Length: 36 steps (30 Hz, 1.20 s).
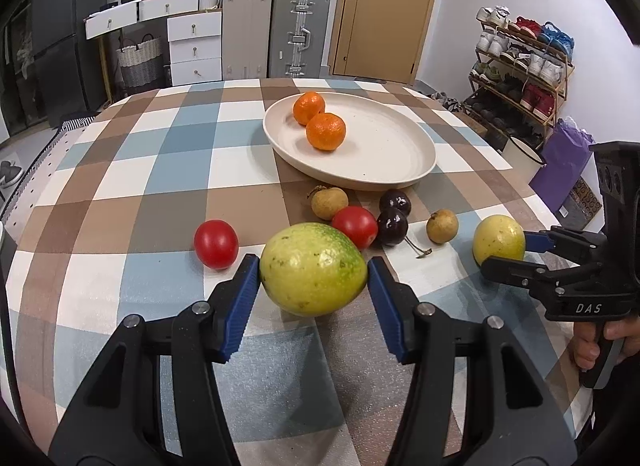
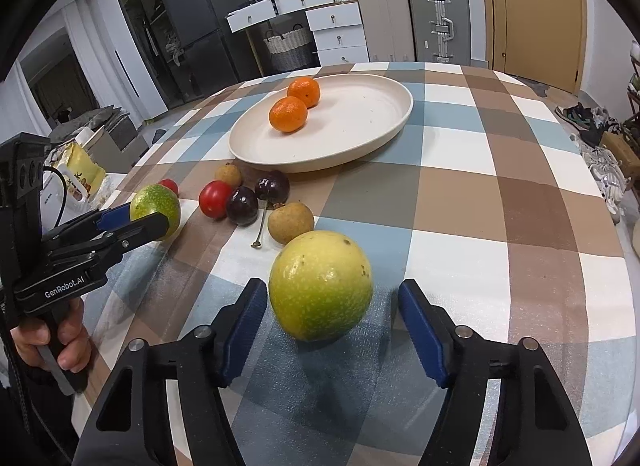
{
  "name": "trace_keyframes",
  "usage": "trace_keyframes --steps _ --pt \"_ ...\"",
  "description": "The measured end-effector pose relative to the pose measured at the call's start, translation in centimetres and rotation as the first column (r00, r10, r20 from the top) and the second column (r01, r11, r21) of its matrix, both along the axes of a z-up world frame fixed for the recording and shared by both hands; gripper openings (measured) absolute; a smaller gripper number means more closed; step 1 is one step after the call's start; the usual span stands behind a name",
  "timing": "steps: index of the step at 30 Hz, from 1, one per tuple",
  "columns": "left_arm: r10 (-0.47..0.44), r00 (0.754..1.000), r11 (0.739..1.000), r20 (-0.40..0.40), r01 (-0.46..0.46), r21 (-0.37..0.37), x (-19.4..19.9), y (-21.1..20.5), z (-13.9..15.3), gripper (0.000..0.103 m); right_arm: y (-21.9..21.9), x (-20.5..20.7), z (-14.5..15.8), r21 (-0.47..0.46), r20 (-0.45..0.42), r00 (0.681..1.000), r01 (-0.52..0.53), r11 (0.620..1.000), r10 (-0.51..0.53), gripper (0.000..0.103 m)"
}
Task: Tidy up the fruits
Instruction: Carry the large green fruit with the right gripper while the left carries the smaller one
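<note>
Left wrist: speckled round green fruit (image 1: 313, 269) between ribbed blue pads (image 1: 240, 306).

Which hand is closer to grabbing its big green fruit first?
Left. The left gripper has both jaws almost against its green fruit. The right gripper leaves a clear gap beside its own yellow-green fruit.
</note>
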<state>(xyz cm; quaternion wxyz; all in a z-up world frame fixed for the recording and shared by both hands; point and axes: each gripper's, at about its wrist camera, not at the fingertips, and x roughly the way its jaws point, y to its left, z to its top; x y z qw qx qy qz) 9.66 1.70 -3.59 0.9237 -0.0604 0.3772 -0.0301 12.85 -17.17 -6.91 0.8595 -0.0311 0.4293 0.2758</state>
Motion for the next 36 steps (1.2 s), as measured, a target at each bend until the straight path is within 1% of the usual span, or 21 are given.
trace_keyframes --steps 1,3,5,12,19,26,29,36 --pt "-0.002 1.000 1.000 0.002 0.002 0.001 0.0 -0.1 0.0 0.053 0.1 0.0 0.0 0.000 0.001 1.000 -0.003 1.000 0.003 0.064" --pt "-0.002 1.000 1.000 0.005 0.002 -0.001 -0.1 -0.1 0.1 0.052 0.4 -0.1 0.0 -0.008 0.004 1.000 -0.013 1.000 0.013 0.054" --pt "-0.003 1.000 1.000 0.005 0.003 0.000 -0.1 -0.1 0.1 0.052 0.4 -0.2 0.0 -0.011 0.005 1.000 -0.015 1.000 0.015 0.050" --pt "0.005 1.000 1.000 0.017 -0.005 0.000 -0.3 0.0 0.5 0.053 0.5 -0.5 0.1 -0.017 0.032 0.999 -0.009 1.000 0.010 0.049" --pt "0.010 0.999 1.000 0.031 -0.011 0.005 -0.7 0.0 1.0 0.052 0.1 -0.7 0.7 0.006 0.049 0.999 -0.006 1.000 0.006 0.049" --pt "0.019 0.998 1.000 0.067 -0.019 0.007 -1.2 0.1 2.3 0.053 -0.2 -1.0 1.6 0.034 0.077 0.997 -0.003 0.999 0.000 0.049" --pt "0.021 0.996 1.000 0.085 -0.023 0.020 -1.3 0.0 2.8 0.053 -0.2 -1.0 2.0 0.040 0.084 0.996 -0.005 0.999 0.002 0.049" --pt "0.016 0.993 0.999 0.113 -0.020 0.031 -0.7 -0.4 4.0 0.053 -0.2 -1.1 3.3 0.058 0.112 0.994 -0.013 0.998 0.007 0.049"
